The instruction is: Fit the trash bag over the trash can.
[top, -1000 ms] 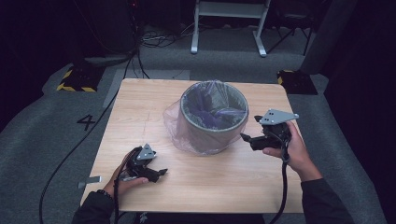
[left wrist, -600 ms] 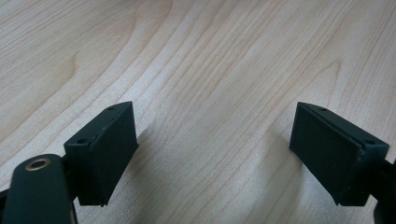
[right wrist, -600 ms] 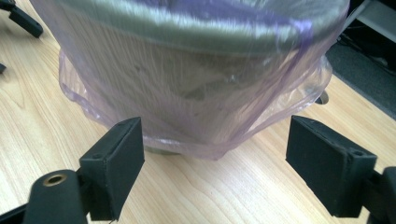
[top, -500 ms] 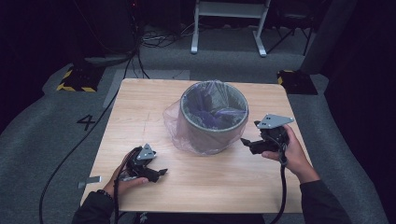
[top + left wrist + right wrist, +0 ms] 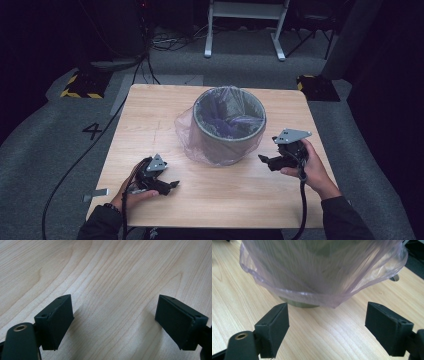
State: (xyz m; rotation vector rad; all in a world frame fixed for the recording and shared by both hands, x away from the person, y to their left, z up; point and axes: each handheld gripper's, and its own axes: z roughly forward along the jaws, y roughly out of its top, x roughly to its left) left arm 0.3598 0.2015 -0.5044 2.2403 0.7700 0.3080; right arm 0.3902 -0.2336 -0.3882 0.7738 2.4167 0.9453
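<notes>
A grey round bin (image 5: 229, 126) stands in the middle of the wooden table (image 5: 150, 115), lined with a thin purple plastic bag (image 5: 187, 131) whose edge drapes down over the outside. My right gripper (image 5: 263, 160) hovers just right of the bin, open and pointed at its base. The right gripper view has the bag's hem (image 5: 322, 296) hanging just ahead of the spread jaws, with nothing between them. My left gripper (image 5: 172, 185) rests near the table's front left, open over bare wood (image 5: 112, 290).
Grey carpet surrounds the table, marked with a "4" (image 5: 93, 131) at the left. A white metal frame (image 5: 245, 27) stands behind the table. Cables (image 5: 75, 165) trail across the floor, and yellow-black striped blocks (image 5: 80, 85) sit near the far corners.
My right gripper has dropped lower and drawn slightly toward the front beside the bin. The left gripper has stayed put.
</notes>
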